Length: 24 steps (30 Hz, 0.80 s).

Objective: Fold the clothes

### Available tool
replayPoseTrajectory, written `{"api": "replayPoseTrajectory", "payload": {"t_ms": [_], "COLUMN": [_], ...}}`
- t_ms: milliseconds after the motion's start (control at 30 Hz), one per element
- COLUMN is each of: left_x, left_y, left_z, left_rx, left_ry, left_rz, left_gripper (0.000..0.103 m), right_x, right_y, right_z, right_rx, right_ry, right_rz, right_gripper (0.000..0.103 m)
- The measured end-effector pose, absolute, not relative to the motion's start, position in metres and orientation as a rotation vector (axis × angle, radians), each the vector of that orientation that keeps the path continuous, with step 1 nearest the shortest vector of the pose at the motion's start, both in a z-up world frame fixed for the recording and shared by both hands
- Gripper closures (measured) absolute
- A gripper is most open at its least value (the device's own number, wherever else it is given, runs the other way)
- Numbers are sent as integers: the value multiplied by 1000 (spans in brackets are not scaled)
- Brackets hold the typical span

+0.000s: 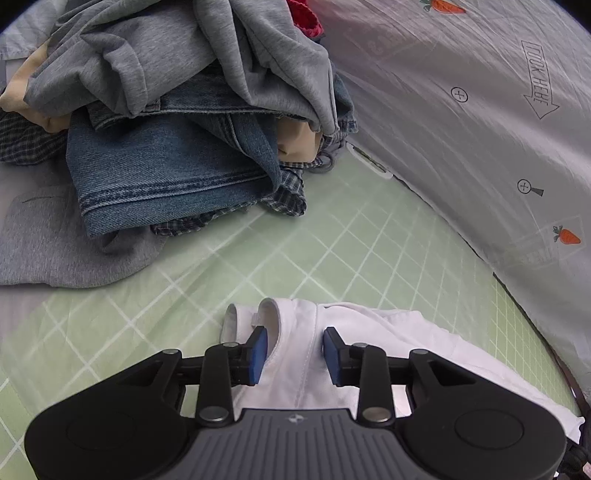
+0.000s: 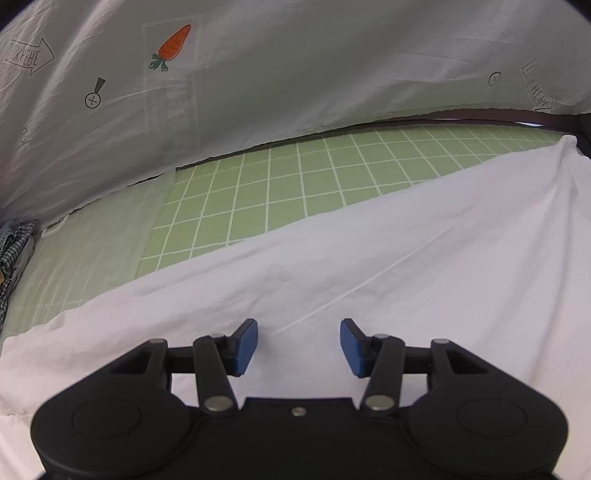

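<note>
Now the white shirt (image 1: 369,343) lies spread on the green checked sheet (image 1: 280,254), collar end toward the pile, and it looks laid out rather than folded. Over that collar sits the left gripper (image 1: 294,352), blue pads apart, cloth showing between them but not pinched. The right gripper (image 2: 298,345) hangs above the shirt's broad flat body, jaws parted too, nothing caught. So neither tool has a hold right now. Back on the left, a heap waits: blue jeans (image 1: 155,173), a grey sweatshirt (image 1: 155,59), a checked shirt (image 1: 280,195), something red (image 1: 306,16) peeking behind. By my reading it's early days; this shirt's folds are yet to come, and the whole pile remains.
</note>
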State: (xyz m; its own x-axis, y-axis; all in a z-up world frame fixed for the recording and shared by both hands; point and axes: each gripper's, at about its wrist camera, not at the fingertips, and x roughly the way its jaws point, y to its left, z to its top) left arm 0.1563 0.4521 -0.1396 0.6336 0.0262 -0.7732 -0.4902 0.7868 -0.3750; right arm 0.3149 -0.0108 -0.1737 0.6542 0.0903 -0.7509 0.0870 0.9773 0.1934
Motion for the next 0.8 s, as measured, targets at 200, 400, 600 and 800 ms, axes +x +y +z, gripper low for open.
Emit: {"api": "replayPoseTrajectory", "payload": {"t_ms": [200,400,600,800], "left_x": [160,163,162,163], "left_y": [450,452,453,454], "left_z": [-144,-148,-149,-148], "left_rx": [-592,-595,-608,-614], "left_ry": [857,865,863,858], "left_rz": [331,333,331,326], "left_gripper": [63,61,61,61], "right_x": [321,315,311,312], "right_y": [8,25,13,12], "right_z": [-179,-182,-179,-153], "right_rx": [169,59,64,92], "right_ry": [842,816,818,748], "right_rz": [-19,-76,-45,-30], "right_gripper": [28,75,98,103]}}
